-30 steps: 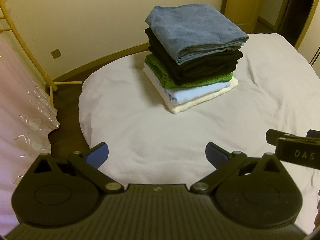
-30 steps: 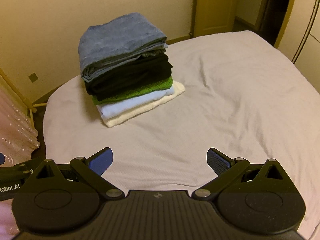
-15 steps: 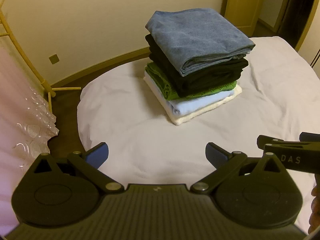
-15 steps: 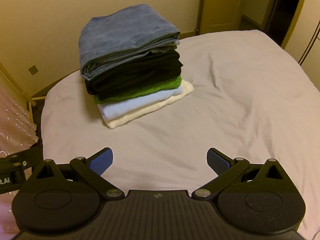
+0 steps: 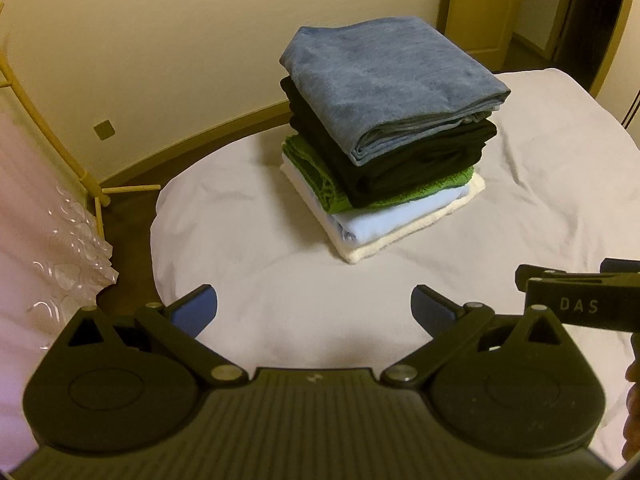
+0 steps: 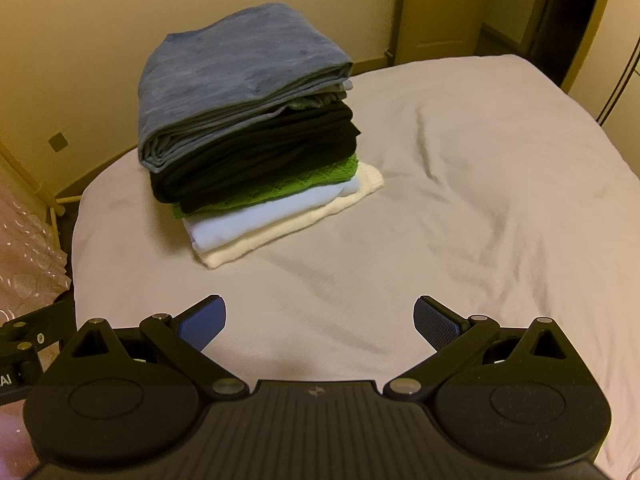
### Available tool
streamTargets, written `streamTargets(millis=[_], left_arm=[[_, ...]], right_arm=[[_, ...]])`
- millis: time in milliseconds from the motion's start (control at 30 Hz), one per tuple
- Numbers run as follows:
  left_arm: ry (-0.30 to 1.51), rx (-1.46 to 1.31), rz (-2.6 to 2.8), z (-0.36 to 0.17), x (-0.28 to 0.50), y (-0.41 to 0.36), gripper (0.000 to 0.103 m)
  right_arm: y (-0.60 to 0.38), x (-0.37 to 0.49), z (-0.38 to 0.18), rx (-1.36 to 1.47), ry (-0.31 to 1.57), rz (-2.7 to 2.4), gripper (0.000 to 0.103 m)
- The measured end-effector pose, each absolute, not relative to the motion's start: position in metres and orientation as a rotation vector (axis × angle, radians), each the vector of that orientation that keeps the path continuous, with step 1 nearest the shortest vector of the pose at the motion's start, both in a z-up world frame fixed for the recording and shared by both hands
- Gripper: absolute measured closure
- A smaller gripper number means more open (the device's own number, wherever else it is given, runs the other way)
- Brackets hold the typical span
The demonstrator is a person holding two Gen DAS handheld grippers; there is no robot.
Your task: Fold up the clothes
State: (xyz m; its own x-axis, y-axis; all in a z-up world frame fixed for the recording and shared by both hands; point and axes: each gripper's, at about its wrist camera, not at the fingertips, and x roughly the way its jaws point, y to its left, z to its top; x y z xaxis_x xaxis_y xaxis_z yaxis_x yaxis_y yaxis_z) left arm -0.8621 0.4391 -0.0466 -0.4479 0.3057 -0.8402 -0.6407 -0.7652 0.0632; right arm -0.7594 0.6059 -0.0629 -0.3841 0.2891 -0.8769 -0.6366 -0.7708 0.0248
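A stack of folded clothes (image 5: 384, 160) sits on the bed (image 5: 260, 248), toward its far left part and close to the cream wall (image 5: 160, 40) behind. From the top down the stack holds a blue-grey garment (image 5: 388, 80), a black garment (image 5: 420, 160), a green knit piece (image 5: 320, 176), a pale blue piece (image 5: 384, 220) and a cream towel (image 5: 400, 236) at the bottom, touching the sheet. The layers lie flat and roughly squared, with their folded edges facing the near side.

The left gripper (image 5: 314, 308) hovers over the near part of the bed with its blue-padded fingers spread wide and nothing between them. The right gripper (image 6: 320, 318) stands the same way, wide apart and empty, above bare sheet well short of the stack. In the left wrist view part of the right gripper's black body shows at the right edge, with the letters "DAS" on it, and a bit of a hand (image 5: 632, 412) shows below it.

To the far left a yellow wooden rack (image 5: 60, 136) stands on the dark floor (image 5: 128, 216), and a pink sheer fabric (image 5: 36, 240) hangs at the left edge. A wall socket (image 5: 104, 131) sits low on the wall. A doorway (image 6: 440, 8) opens at the far right.
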Motion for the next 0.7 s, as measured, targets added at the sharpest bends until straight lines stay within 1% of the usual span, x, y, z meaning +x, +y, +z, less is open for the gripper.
streamTargets(millis=[700], left_arm=[[0.536,-1.220,2.227,-0.063,-0.877,0.461,0.001]], right_arm=[[0.623,-0.777,-0.072,-1.282,0.505,2.191,0.000]])
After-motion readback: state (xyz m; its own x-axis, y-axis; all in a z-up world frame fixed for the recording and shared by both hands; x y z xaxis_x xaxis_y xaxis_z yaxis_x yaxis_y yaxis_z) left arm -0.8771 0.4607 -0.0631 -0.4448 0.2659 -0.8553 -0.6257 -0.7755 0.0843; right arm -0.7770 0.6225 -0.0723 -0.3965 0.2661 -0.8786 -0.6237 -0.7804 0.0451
